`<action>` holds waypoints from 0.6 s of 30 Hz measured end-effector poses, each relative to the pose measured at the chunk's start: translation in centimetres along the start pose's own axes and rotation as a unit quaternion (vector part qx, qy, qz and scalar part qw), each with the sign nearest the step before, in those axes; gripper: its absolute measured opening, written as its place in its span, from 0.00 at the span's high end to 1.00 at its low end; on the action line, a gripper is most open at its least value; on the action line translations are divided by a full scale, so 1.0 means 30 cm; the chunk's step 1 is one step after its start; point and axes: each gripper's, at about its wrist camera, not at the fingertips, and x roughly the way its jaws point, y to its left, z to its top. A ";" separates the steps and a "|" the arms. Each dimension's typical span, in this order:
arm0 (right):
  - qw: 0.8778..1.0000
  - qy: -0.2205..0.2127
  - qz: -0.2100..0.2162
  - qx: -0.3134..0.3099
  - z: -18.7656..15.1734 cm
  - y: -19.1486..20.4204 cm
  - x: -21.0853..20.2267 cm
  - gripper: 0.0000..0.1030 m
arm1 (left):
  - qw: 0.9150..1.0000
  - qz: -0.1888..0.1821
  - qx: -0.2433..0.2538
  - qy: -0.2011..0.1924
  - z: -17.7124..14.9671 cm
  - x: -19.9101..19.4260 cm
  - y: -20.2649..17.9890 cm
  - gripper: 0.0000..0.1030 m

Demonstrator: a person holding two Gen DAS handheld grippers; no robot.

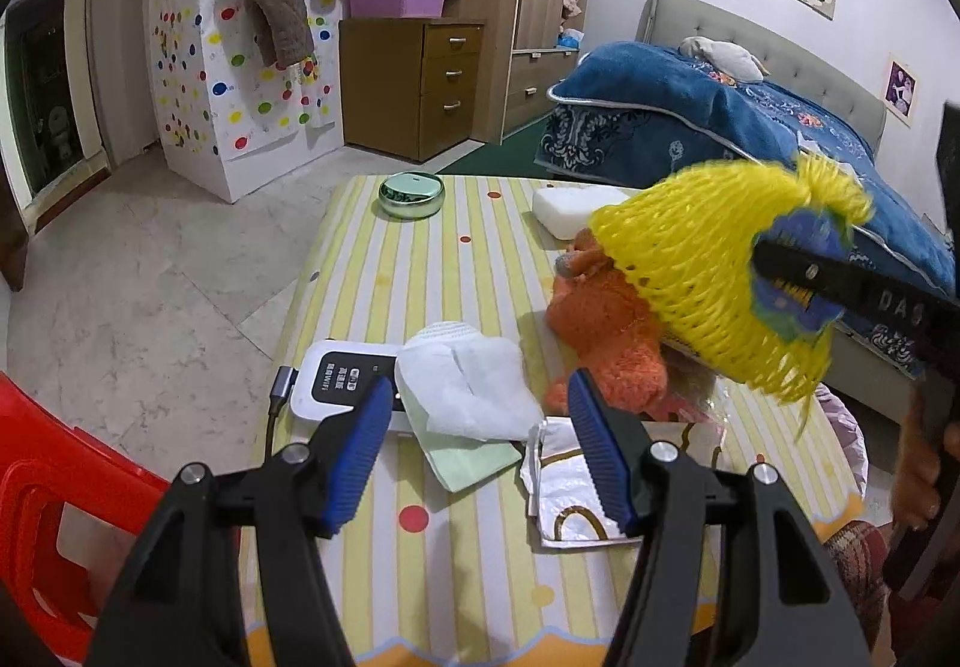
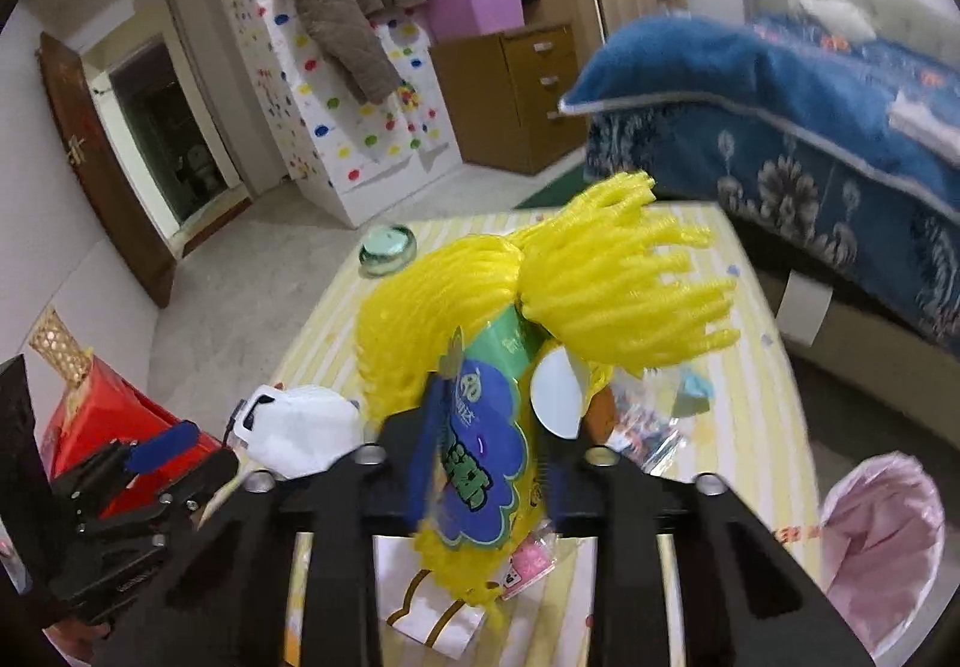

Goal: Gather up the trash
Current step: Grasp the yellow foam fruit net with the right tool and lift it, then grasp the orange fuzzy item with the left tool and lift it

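I've got the yellow net bag [image 2: 468,307] w/ its blue-green label clenched in the right tongs [image 2: 486,463], lifted off the table [image 1: 468,577], above the orange rag [image 1: 606,331]. To do this bit well I'd keep the squeeze firm, carry it right & low over the pink bin bag [image 2: 882,535] at the table's edge, only then let go, since the mesh is floppy & may snag. Left tongs [image 1: 477,433] hang released over the white tissue [image 1: 462,385]. Can't tell what's inside the net; bin opening is cut off; motion blur smears the label print.
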 end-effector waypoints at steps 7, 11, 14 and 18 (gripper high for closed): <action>0.990 -0.096 -0.090 -0.058 0.064 0.031 -0.247 0.83 | 1.000 -0.006 0.012 -0.006 -0.004 -0.040 -0.033 0.42; 0.986 -0.081 -0.132 -0.069 0.012 -0.006 -0.286 0.83 | 1.000 -0.019 0.017 0.001 -0.011 -0.036 -0.070 0.37; 0.983 -0.068 -0.154 -0.073 -0.039 -0.036 -0.292 0.83 | 0.999 -0.029 0.028 0.009 -0.014 -0.014 -0.114 0.37; 0.984 -0.054 -0.161 -0.054 -0.100 -0.094 -0.296 0.82 | 0.998 -0.039 0.041 0.019 -0.012 0.030 -0.167 0.37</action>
